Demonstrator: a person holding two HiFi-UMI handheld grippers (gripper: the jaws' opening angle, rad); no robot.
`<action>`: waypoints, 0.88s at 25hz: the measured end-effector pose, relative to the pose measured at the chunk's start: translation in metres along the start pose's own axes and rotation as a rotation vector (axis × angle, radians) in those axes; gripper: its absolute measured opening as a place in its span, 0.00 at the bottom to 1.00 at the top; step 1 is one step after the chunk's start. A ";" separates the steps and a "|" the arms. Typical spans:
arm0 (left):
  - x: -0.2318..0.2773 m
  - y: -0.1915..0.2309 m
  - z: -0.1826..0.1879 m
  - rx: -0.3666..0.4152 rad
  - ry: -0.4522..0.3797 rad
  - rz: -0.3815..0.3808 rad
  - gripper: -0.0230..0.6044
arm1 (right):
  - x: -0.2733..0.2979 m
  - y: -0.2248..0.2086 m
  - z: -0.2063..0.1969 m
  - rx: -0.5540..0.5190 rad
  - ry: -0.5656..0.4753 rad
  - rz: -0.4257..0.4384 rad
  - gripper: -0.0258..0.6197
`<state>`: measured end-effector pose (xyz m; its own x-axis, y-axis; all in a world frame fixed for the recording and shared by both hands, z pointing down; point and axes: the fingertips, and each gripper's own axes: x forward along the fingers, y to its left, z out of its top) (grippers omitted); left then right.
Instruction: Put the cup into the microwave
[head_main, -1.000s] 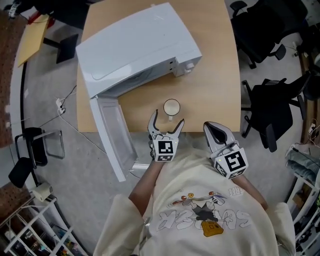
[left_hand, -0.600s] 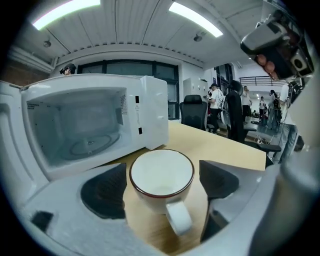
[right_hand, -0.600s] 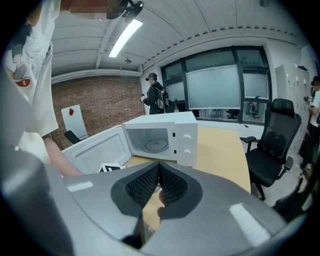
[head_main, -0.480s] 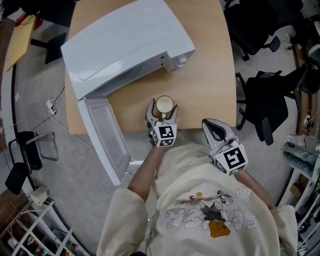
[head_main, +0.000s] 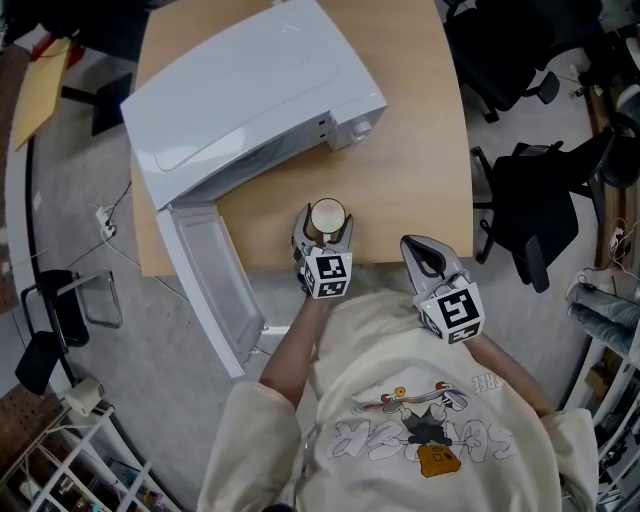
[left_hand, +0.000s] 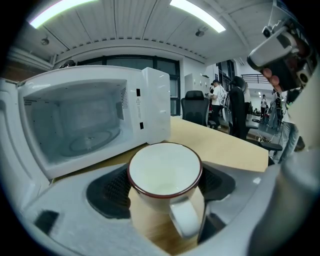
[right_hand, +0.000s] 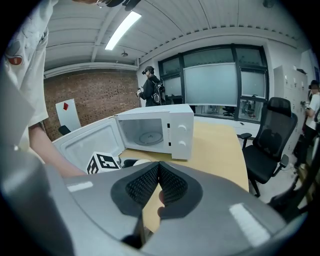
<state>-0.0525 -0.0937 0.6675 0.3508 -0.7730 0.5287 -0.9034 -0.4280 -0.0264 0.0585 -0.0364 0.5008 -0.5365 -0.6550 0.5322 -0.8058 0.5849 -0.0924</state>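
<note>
A white cup (head_main: 327, 216) with a dark red rim stands upright near the front edge of the wooden table (head_main: 420, 170). In the left gripper view the cup (left_hand: 165, 170) is empty and its handle points toward the camera. My left gripper (head_main: 325, 226) straddles it, one pad on each side. Its jaws are closing, and I see no firm press on the cup. The white microwave (head_main: 250, 90) stands behind with its door (head_main: 215, 285) swung open, and its empty cavity (left_hand: 80, 125) shows a glass turntable. My right gripper (head_main: 412, 245) hovers at the table's front edge, shut and empty (right_hand: 159, 167).
The open microwave door overhangs the table's front-left edge. Black office chairs (head_main: 530, 215) stand to the right of the table. Cables and a chair base (head_main: 60, 300) lie on the floor at left. People stand far off in the room (right_hand: 150, 87).
My left gripper moved forward and down until its jaws flanked the cup, then the jaws narrowed around it. My right gripper sank slightly near the table edge.
</note>
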 end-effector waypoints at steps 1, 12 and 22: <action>-0.002 0.001 0.002 -0.007 -0.002 0.003 0.66 | 0.001 0.000 0.000 0.000 0.000 0.003 0.05; -0.025 0.101 0.065 -0.146 -0.076 0.214 0.66 | 0.021 0.008 0.017 -0.009 -0.040 0.076 0.05; 0.002 0.212 0.079 -0.219 -0.068 0.386 0.66 | 0.036 0.004 0.030 -0.038 -0.033 0.068 0.05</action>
<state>-0.2240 -0.2229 0.5954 -0.0131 -0.8887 0.4583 -0.9997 0.0013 -0.0262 0.0284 -0.0716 0.4946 -0.5981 -0.6284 0.4974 -0.7574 0.6460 -0.0947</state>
